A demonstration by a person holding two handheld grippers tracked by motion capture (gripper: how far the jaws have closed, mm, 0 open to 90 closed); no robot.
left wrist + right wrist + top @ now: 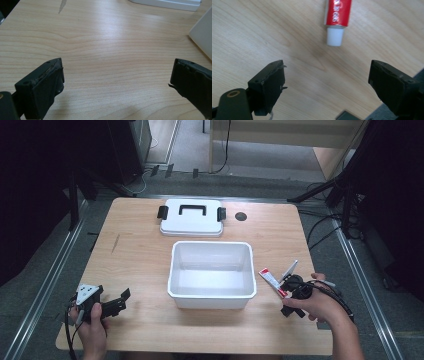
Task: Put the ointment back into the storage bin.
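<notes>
One white plastic bin [212, 275] sat mid-table, one lid [191, 217] behind it.
I saw one red-and-white tube [337, 17] ahead of my right gripper [327, 82]; left gripper [117, 85] and right gaped wide, empty.

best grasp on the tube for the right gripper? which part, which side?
Grip the tube across its red body just above the white cap, coming down from above. It lies flat on the table, cap end toward the open right gripper, so the flat sides face up and down. The narrow width should fit between the jaws; the cap is short and likely slippery.
</notes>
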